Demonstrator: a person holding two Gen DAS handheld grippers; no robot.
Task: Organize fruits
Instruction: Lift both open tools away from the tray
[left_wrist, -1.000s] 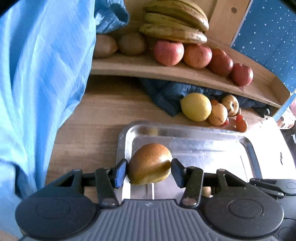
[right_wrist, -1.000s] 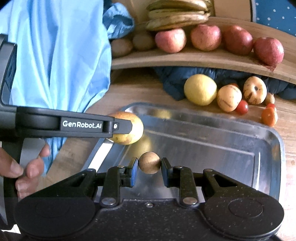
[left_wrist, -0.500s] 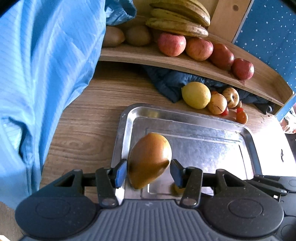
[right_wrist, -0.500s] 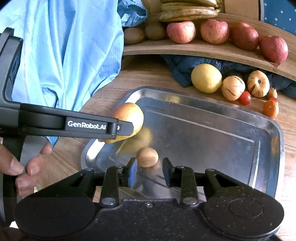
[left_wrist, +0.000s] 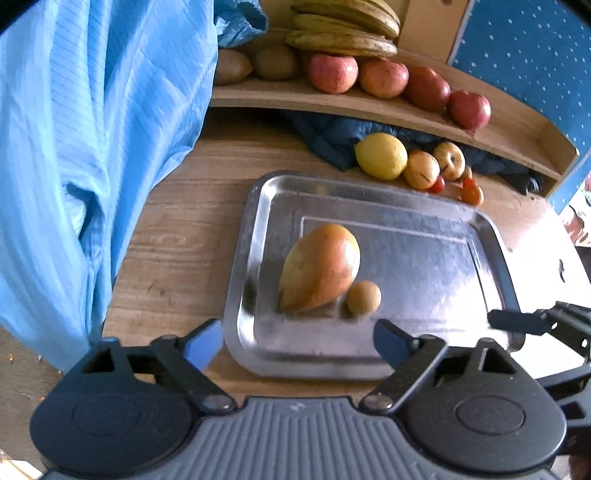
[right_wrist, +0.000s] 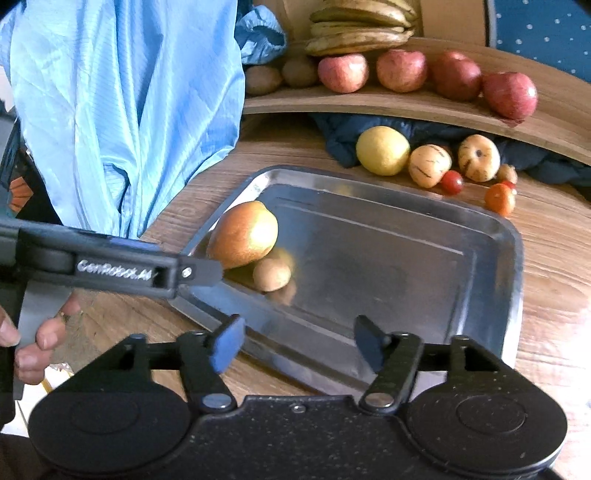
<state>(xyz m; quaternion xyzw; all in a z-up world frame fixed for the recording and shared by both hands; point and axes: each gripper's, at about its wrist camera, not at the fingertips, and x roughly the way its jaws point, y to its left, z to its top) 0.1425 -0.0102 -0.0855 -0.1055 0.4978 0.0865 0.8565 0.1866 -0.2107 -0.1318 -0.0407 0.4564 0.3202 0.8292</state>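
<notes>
— Where are your claws?

— My left gripper (left_wrist: 295, 341) is spread wide and holds nothing; my right gripper (right_wrist: 297, 341) too. Straight ahead of the left one, the orange-yellow oval mango (left_wrist: 319, 269) lies in the shiny steel tray (left_wrist: 495, 240), its long axis slanting away rightward, touching the small round brown fruit (left_wrist: 364, 297).

— Any writing?

— "GenRobot.AI", blurred, on the left one's side.
</notes>
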